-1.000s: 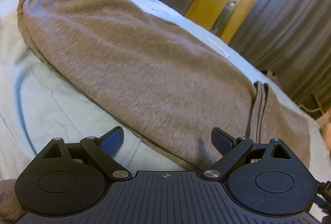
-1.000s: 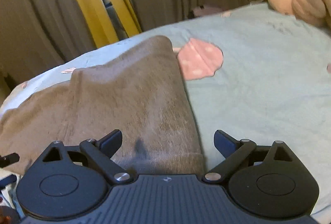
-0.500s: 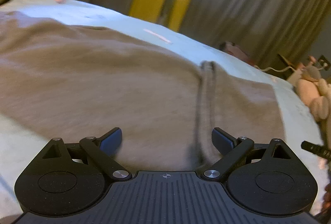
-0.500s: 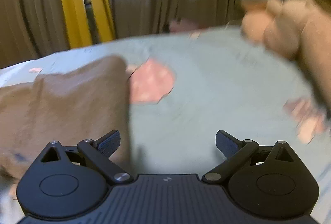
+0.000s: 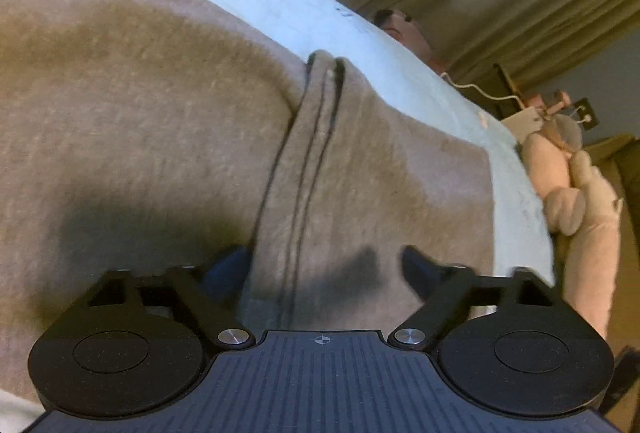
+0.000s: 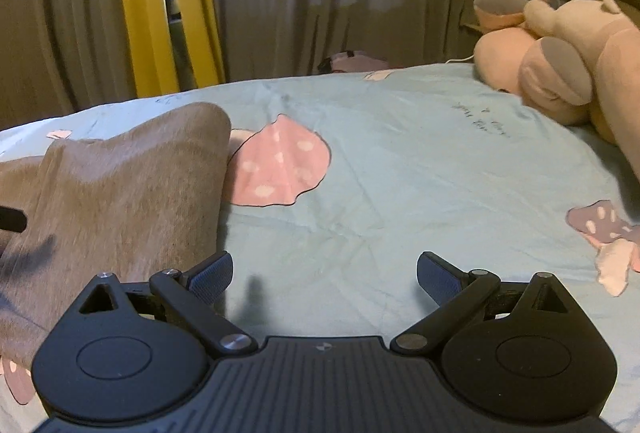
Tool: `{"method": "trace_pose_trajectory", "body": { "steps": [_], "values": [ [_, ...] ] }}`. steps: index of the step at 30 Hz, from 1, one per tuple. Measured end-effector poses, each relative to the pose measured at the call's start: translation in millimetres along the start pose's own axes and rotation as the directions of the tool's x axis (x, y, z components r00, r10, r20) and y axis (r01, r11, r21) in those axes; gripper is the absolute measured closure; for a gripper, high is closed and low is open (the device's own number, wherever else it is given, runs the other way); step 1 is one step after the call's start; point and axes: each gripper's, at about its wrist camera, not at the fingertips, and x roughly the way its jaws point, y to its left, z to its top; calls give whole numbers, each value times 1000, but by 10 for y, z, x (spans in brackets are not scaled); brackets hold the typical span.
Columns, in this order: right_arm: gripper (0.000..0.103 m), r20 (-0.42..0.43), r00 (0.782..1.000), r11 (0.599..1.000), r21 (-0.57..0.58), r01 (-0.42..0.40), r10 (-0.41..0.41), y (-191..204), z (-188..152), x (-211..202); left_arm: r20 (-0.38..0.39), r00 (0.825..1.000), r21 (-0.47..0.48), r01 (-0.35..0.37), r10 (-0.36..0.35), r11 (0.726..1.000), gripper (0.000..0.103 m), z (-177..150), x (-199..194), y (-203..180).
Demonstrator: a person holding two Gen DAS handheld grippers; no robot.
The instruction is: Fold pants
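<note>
The gray pants are spread on the light blue bed sheet, with the folded waistband ridge running from near to far. The left gripper has been swung along the pants from the leg end to this ridge. Its jaws have just been closing, and the ridge is now caught between them, but they are not yet pressed tight. A grip is likely being started for the next fold. Further right, the right gripper is held wide open over bare sheet, with nothing in it. A pink plush toy is seen far right.
</note>
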Motion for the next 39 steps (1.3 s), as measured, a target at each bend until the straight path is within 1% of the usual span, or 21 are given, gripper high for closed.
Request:
{"method": "trace_pose_trajectory", "body": {
  "steps": [1, 3, 5, 6, 7, 10, 13, 14, 15, 16, 18, 22, 26, 29, 31, 34, 35, 36, 37, 38, 39],
  "values": [
    [4, -5, 1000, 1000, 0, -3, 3, 5, -1, 18, 0, 1000, -9, 7, -7, 1000, 26, 3, 10, 9],
    [4, -15, 1000, 1000, 5, -13, 13, 14, -3, 46, 9, 1000, -6, 25, -25, 1000, 36, 28, 32, 13],
    [4, -19, 1000, 1000, 13, -13, 14, 3, -4, 67, 14, 999, 3, 36, -36, 999, 69, 23, 24, 56],
    [4, -21, 1000, 1000, 19, -14, 14, -7, -6, 75, 13, 999, -1, 33, -33, 999, 77, 22, 29, 85],
    [4, -23, 1000, 999, 30, -14, 15, -21, -9, 82, 12, 999, -4, 37, -36, 999, 80, 18, 32, 106],
    [4, -29, 999, 997, 69, -16, 18, -67, -13, 86, 34, 997, 0, 71, -71, 997, 80, -18, 2, 133],
    [4, -31, 999, 995, 93, -22, 25, -90, -16, 99, 30, 999, 1, 39, -39, 999, 72, -4, 41, 91],
    [4, -31, 999, 995, 93, -24, 27, -88, -17, 104, 31, 999, 3, 28, -28, 1000, 72, 10, 74, 48],
    [4, -30, 999, 996, 89, -22, 25, -85, -18, 108, 37, 999, 14, 21, -21, 1000, 73, 25, 84, 3],
    [4, -29, 999, 996, 82, -21, 23, -77, -19, 109, 42, 999, 29, 9, -11, 1000, 83, 39, 82, -50],
    [4, -21, 1000, 997, 76, -21, 23, -67, -20, 99, 66, 998, 59, -11, 7, 998, 83, 57, 20, -190],
    [4, 14, 999, 995, 98, -36, 35, -105, -8, 40, 157, 987, 152, 2, -26, 988, 84, 88, -345, -468],
    [4, 19, 999, 993, 110, -42, 40, -123, 1, 33, 251, 968, 223, -50, -8, 974, 84, 164, -768, -544],
    [4, 16, 999, 993, 111, -40, 39, -119, 8, 42, 263, 962, 182, -118, 67, 976, 84, 236, -929, -328],
    [4, 18, 999, 993, 110, -41, 40, -112, 11, 40, 269, 949, 130, -202, 162, 971, 83, 261, -960, -122],
    [4, 18, 999, 994, 99, -44, 42, -101, 3, 42, 224, 916, 55, -353, 333, 934, 67, 239, -910, 162],
    [4, 16, 999, 995, 94, -43, 41, -94, 2, 44, 227, 901, 43, -389, 370, 920, 67, 202, -912, 215],
    [4, 16, 999, 995, 91, -44, 42, -92, 3, 45, 231, 896, 49, -399, 378, 916, 67, 163, -930, 243],
    [4, 16, 999, 995, 89, -44, 42, -90, 3, 45, 238, 897, 48, -395, 373, 918, 62, 125, -962, 260],
    [4, 15, 999, 995, 87, -42, 41, -88, 3, 46, 241, 901, 43, -381, 361, 923, 54, 93, -999, 272],
    [4, 12, 999, 996, 84, -41, 40, -83, 3, 50, 247, 904, 40, -368, 348, 929, 51, 69, -1015, 252]
  ]
}}
